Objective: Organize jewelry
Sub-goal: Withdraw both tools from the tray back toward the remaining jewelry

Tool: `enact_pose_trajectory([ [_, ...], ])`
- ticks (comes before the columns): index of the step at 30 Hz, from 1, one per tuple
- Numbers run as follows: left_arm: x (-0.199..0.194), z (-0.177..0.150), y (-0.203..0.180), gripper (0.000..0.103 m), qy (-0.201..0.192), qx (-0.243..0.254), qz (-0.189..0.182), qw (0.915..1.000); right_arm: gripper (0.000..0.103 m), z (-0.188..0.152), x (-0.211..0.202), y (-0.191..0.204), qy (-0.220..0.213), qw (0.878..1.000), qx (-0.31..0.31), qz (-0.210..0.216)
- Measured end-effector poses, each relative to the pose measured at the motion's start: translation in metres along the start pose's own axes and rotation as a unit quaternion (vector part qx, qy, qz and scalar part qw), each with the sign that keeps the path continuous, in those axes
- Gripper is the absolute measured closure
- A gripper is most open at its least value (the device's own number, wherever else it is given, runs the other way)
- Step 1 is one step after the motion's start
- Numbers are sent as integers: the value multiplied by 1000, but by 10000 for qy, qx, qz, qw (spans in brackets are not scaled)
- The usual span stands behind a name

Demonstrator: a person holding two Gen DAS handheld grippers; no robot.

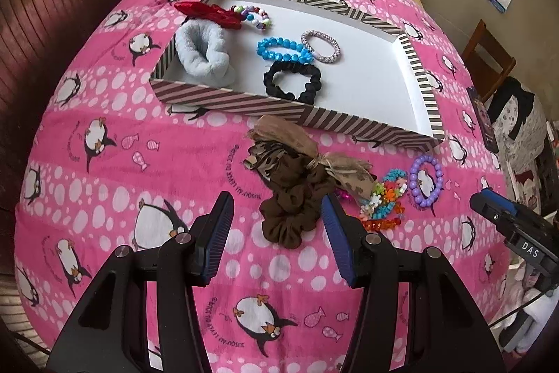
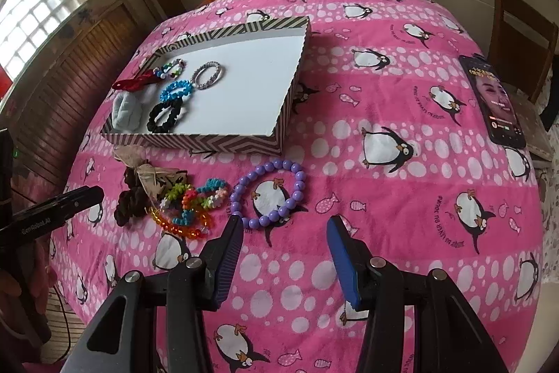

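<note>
Jewelry lies partly in a shallow striped box [image 1: 349, 123] with a smooth white floor and partly loose on the bed [image 1: 104, 114], on a soft pink penguin-print cover. Both grippers tilt steeply down toward the loose pieces.

The left gripper [image 1: 277, 214] hovers with its ribbed blue pads spread wide and nothing between them; just ahead of its tips lies a crinkled brown fabric scrunchie [image 1: 291, 212], and beyond that a beige bow [image 1: 286, 137] of thin gauzy cloth. Off its right finger sits a tangle of bright plastic bead bracelets [image 1: 382, 200].

The right gripper [image 2: 284, 228] also stands apart and empty. A ring of round, glossy purple beads [image 2: 269, 193] lies just ahead of its left finger, near the tip.

Farther ahead, inside the box, rest a fluffy pale-blue scrunchie [image 1: 202, 53], a black ruffled one [image 1: 293, 83], a chunky blue bead bracelet [image 1: 283, 49], a silvery braided ring [image 1: 321, 46] and a red bow [image 1: 209, 13]. A phone [image 2: 492, 100] lies well to the right.
</note>
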State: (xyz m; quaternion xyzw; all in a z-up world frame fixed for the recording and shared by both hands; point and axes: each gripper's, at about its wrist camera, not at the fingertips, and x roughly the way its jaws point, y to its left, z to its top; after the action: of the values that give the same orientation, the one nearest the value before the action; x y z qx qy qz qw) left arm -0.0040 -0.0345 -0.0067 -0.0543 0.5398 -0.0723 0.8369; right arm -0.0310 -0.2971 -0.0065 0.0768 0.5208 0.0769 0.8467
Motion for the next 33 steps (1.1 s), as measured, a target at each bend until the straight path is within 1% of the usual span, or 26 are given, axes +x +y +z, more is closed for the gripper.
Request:
enact_pose_trajectory([
  [11,3,5,-7,51,-41,145,66,9999,56,4,5,2,39,10000,-35,10],
  [23,10,7,-6,51,33,120,70,9999,56,9,14,2,128,9999,-101,26],
  [27,13,6,0,51,123,4,-113,9999,56,9,20,1,184,9998,-106,20],
  [29,16,5,5,47,221,-91,-264,9994,55,9,23,-1,225,9997,-92,25],
  [30,17,4,6,42,246,-115,-311,9991,55,8,25,-1,242,9997,-88,20],
  [33,20,1,9,41,287,-173,-396,9987,56,8,30,-4,304,9995,-74,14],
])
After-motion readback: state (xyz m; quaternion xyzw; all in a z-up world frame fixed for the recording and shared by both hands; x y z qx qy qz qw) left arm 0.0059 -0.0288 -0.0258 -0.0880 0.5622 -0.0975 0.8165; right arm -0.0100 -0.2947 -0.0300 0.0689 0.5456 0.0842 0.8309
